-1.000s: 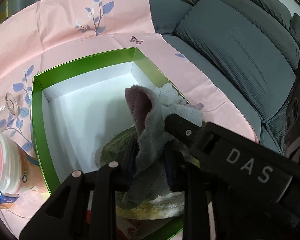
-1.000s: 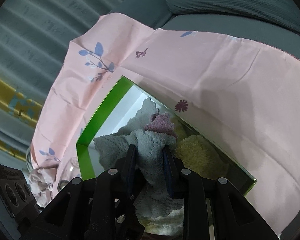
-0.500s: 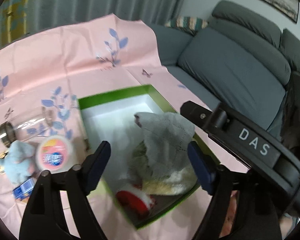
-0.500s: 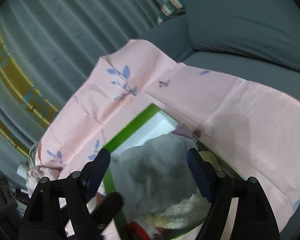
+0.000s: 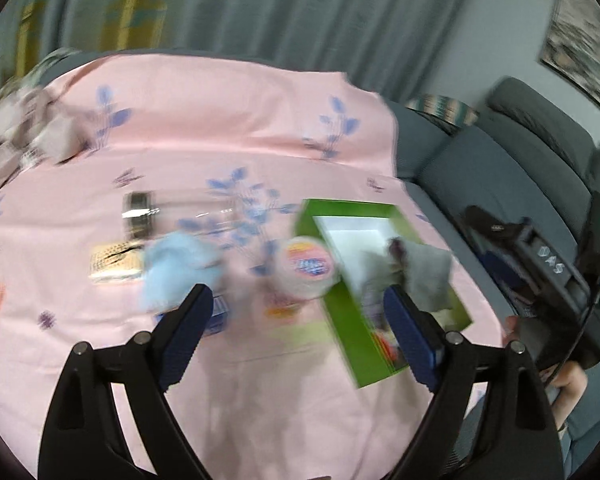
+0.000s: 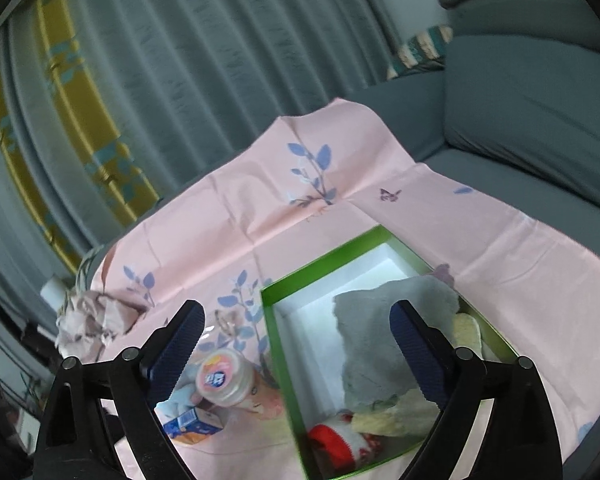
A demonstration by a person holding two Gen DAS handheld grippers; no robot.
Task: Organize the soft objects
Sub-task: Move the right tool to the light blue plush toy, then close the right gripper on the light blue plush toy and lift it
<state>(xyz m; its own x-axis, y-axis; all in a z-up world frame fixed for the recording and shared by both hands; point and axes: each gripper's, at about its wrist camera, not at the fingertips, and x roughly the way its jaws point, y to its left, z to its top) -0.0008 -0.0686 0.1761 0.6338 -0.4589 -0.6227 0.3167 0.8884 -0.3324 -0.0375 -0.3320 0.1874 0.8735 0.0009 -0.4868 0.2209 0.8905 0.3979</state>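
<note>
A green box [image 6: 274, 322] with a white inside sits on a pink cloth. In it lie a grey towel [image 6: 384, 344], a yellow fluffy cloth [image 6: 396, 416] and a red and white soft item [image 6: 334, 442]. My right gripper [image 6: 296, 344] is open and empty, raised above the box. My left gripper [image 5: 298, 318] is open and empty, raised above the cloth left of the box [image 5: 348, 324]; the grey towel [image 5: 424, 272] shows inside. A light blue soft item [image 5: 176, 270] lies on the cloth, just beyond my left finger.
A round tub with a pink and yellow lid [image 5: 306, 270] stands beside the box. A clear glass jar [image 5: 140, 216], a small blue carton [image 6: 192, 426] and a crumpled pinkish cloth [image 6: 96, 320] lie on the pink cloth. A grey sofa [image 6: 532, 112] is behind.
Both grippers opened and let go of the grey towel, which now lies in the box. Both pulled back and up; the left one swung left toward the light blue item.
</note>
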